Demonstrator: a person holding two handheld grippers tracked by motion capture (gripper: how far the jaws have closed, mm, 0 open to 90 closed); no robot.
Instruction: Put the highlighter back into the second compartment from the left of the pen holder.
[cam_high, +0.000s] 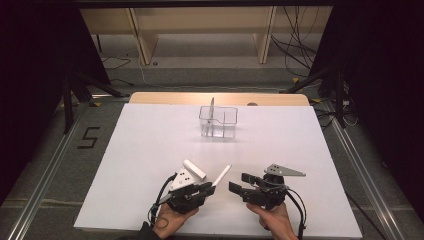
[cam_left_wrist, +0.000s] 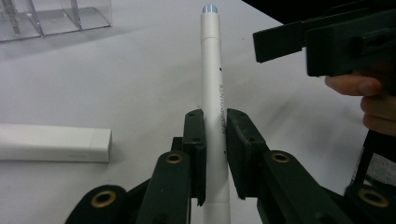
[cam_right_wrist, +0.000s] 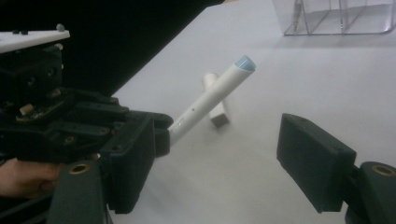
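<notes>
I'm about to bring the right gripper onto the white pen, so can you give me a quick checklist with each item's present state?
1. Left gripper clamped on the white cylindrical pen: ok.
2. Pen's grey tip free and pointing away from the left gripper: ok.
3. Right gripper fingers apart with nothing between them: ok.
4. White rectangular cap-like piece on the table, away from the right gripper: ok.
5. Clear plastic divided box upright at the table's far side: ok.
6. Whether the pen has a cap on: cannot tell.

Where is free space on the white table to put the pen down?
Free: the wide white table between the clear organizer and both claws, plus its left and right margins. Crowded: the near edge, where the left claw holding the pen, the white block and the right claw cluster.
</notes>
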